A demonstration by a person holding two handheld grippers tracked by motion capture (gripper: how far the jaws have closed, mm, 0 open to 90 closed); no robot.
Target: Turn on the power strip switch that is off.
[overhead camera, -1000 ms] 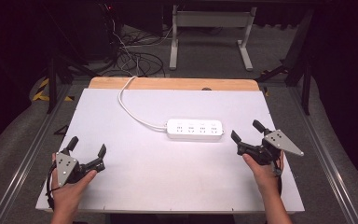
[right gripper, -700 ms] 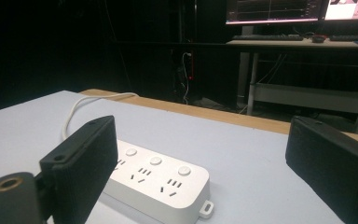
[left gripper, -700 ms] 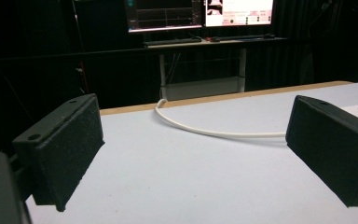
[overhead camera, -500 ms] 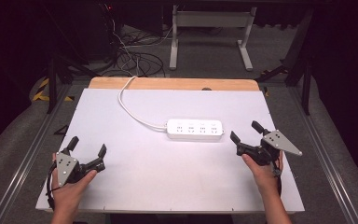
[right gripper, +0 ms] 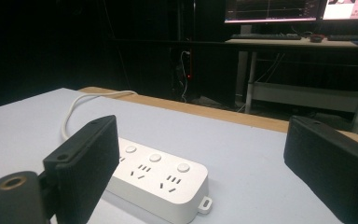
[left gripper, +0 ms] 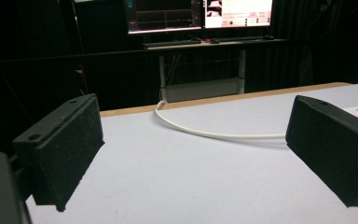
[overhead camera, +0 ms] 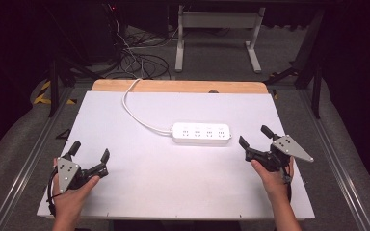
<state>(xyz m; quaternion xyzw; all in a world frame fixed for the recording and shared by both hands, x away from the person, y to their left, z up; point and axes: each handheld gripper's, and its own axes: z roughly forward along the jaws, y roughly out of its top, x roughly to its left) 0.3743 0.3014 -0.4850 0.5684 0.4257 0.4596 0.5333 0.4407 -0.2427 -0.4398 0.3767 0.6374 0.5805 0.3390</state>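
Nothing much has shifted since a second ago — both grippers hold their spots and the strip has not budged. On the high view the left gripper (overhead camera: 90, 151) sits near the table's (overhead camera: 173, 192) near-left corner, held in the left hand (overhead camera: 70, 195), jaws spread wide with bare table between them. Over on the right, the right gripper (overhead camera: 254, 135) hovers just beside the right end of the strip (overhead camera: 202, 133), held in the right hand (overhead camera: 270, 175), its jaws also parted and gripping nothing.

That white strip lies at the middle of the table, long side running left to right, and its cord (overhead camera: 135, 108) curls away to the far edge. From the left gripper view, the cord (left gripper: 205, 133) sweeps across between the open jaws, well beyond them. From the right gripper view, the strip (right gripper: 161, 182) lies flat just past the left jaw — sockets and round buttons facing up — with monitors (right gripper: 303, 9) glowing on a desk behind.
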